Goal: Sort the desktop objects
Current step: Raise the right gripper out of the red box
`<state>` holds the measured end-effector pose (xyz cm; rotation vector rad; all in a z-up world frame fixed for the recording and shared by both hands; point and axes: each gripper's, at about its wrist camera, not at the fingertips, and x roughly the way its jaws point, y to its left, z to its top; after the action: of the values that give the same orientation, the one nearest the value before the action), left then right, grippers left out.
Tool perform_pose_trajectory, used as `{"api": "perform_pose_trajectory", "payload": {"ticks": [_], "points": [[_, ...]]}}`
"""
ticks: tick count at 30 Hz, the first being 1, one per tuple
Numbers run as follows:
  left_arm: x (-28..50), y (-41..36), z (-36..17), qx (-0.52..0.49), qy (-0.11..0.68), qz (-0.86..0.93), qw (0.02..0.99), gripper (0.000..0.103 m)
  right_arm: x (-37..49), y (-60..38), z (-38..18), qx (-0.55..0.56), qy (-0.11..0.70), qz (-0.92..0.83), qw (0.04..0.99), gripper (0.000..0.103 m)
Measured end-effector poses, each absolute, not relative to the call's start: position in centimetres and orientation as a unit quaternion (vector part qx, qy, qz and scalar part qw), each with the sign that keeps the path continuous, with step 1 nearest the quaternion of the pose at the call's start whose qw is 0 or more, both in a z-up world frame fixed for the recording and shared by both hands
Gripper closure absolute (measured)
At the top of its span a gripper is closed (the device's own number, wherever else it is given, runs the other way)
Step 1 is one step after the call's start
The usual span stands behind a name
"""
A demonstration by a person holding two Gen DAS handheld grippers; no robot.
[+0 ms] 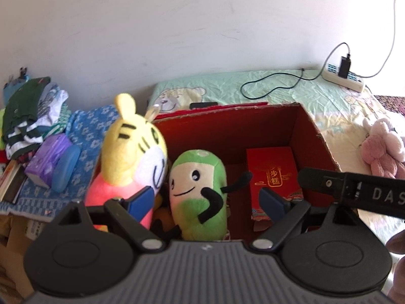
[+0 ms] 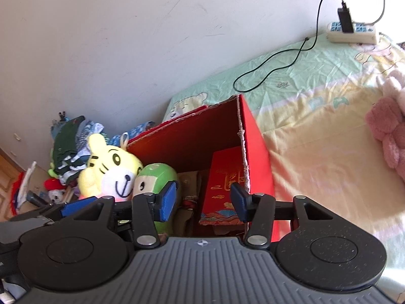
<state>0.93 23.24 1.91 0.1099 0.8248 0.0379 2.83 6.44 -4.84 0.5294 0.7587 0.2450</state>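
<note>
The left tongs (image 1: pixel 206 202) stood released, their blue pads apart either side of the soft green plush toy with a cream face and black arms (image 1: pixel 198 192), not pressing it. That toy sat upright inside the open red cardboard box (image 1: pixel 311 136) on the bed, touching the yellow plush tiger in pink (image 1: pixel 134 152) beside it. A flat red gift packet with gold lettering (image 1: pixel 274 174) leaned against the box's far right corner. The right tongs (image 2: pixel 203 202) hung released over the box, grasping nothing.
</note>
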Motion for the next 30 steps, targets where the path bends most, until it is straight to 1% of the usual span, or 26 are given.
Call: {"api": "perform_pose_trajectory", "payload": {"ticks": [3,11,18,24,30], "points": [[0.5,23.0,2.1,0.049,0.405,0.033,0.912,0.013,2.7,6.1,-4.7,0.268,0.364,0.136,0.881,0.051],[-1.2,22.0,3.1,0.029,0.401,0.060,0.914,0.013,1.7,5.4,-3.9,0.260,0.362,0.191,0.874,0.052],[-2.9,20.2,3.7,0.017,0.396,0.078,0.915,0.009,1.2,3.7,-3.5,0.261,0.357,0.213,0.871,0.052],[-4.1,18.5,3.1,-0.003,0.409,0.071,0.910,0.007,0.6,1.8,-4.0,0.251,0.365,0.220,0.869,0.052],[-5.3,15.5,1.1,-0.024,0.431,0.029,0.902,0.005,-0.4,-1.0,-5.4,0.240,0.380,0.206,0.869,0.052]]}}
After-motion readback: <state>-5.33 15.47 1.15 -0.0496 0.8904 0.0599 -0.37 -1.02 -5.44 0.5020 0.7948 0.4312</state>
